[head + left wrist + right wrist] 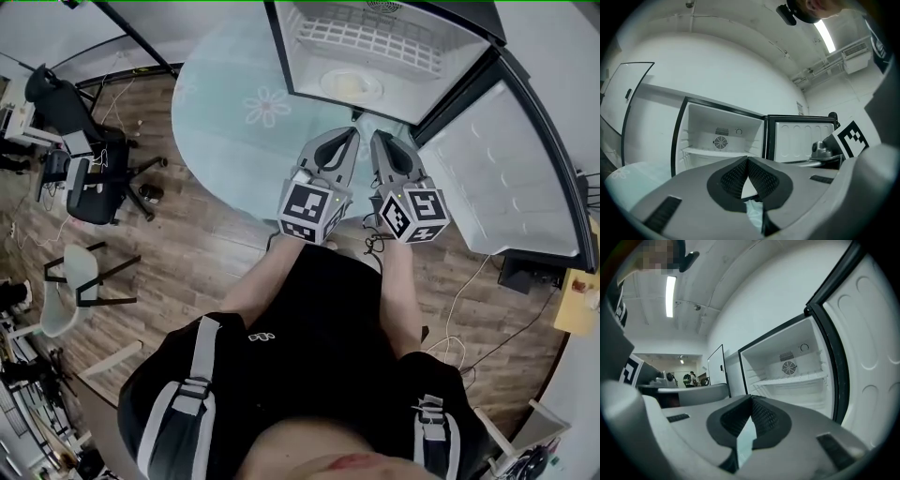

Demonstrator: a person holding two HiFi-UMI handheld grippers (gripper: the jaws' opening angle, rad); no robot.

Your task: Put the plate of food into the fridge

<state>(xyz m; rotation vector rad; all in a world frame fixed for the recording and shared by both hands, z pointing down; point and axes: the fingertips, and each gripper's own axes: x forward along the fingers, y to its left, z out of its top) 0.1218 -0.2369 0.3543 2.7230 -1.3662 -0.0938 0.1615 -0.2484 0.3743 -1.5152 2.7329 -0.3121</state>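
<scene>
All three views are fisheye: straight lines bow towards the edges, and black corners ring both gripper views. The head view is evenly lit and fairly sharp. The fridge [375, 42] glares white inside, and the plate [349, 84] in it looks washed out. The floor [206, 253] is dimmer. In the left gripper view a ceiling tube [825, 35] burns out at upper right; the right gripper view has a like tube [670, 295] at upper left. Walls [717, 70] read flat grey-white, with colour muted. The nearest foreground in both gripper views is soft.
</scene>
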